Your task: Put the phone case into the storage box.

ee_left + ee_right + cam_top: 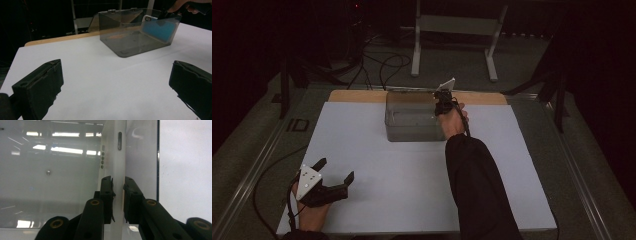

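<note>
From the high view I have my right gripper (443,99) reaching down into the clear plastic box (412,117) just above the centre of the frame, at the box's right end, with my right hand (454,120) and dark sleeve (477,185) running down toward the bottom edge. In the right gripper view the jaws stand close together on either side of the thin white edge of a phone (117,157); the pads look to be pinching that edge or very nearly so, and I read it as clamped. The phone stands on edge inside the box, against its right wall, its long axis running straight up that frame away from the jaws, side buttons showing near the top. In the left gripper view the same phone (157,28) shows at upper right through the tinted wall, its blue back facing this camera, leaning against the end wall. The box's lid (115,17) is swung open behind it. My left gripper (334,170) rests at lower left of the high view on the white table top (412,190), jaws wide apart with nothing between them, well apart from the box. A metal stand (452,30) is at top centre.
</note>
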A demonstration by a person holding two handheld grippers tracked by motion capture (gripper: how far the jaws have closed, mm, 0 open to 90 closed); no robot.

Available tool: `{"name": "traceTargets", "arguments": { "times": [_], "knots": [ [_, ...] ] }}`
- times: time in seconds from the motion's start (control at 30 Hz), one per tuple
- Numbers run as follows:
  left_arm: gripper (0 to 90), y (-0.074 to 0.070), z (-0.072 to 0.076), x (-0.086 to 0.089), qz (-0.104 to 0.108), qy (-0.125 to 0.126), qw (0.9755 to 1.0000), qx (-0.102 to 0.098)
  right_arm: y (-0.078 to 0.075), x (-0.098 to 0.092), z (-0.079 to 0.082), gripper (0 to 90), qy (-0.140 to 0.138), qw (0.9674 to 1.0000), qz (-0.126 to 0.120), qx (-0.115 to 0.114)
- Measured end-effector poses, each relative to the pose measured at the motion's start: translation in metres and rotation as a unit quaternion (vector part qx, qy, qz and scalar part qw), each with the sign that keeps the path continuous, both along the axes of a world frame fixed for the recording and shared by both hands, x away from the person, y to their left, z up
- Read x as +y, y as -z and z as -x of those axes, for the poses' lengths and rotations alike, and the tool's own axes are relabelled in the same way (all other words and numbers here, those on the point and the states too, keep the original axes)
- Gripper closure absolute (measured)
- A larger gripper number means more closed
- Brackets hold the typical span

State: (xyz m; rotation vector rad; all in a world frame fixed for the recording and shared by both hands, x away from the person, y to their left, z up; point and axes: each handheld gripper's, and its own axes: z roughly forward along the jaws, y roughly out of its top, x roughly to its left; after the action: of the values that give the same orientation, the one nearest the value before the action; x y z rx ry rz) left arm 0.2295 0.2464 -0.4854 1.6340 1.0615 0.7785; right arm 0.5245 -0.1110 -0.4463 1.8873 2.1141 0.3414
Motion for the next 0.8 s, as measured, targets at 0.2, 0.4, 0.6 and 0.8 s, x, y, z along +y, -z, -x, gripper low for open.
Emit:
{"name": "traceTargets", "arguments": {
  "times": [0.2,0.4,0.6,0.8],
  "knots": [
    [0.2,0.0000,0.0001,-0.0003,-0.001,0.000,1.0000,0.000,-0.0005,-0.0004,0.0006,80.4,0.000,1.0000,0.001,-0.006],
    [0.3,0.0003,0.0000,-0.0006,-0.001,0.000,1.0000,0.001,-0.0009,0.0002,0.0013,80.5,0.001,0.9999,0.001,-0.016],
    [0.2,0.0004,-0.0002,-0.0007,-0.002,0.001,1.0000,0.002,-0.0015,0.0004,0.0028,80.8,-0.002,0.9993,0.005,-0.036],
    [0.2,0.0006,-0.0002,-0.0006,-0.002,0.002,1.0000,0.003,0.0002,0.0017,0.0028,80.9,-0.002,0.9990,0.010,-0.042]
  ]
}}
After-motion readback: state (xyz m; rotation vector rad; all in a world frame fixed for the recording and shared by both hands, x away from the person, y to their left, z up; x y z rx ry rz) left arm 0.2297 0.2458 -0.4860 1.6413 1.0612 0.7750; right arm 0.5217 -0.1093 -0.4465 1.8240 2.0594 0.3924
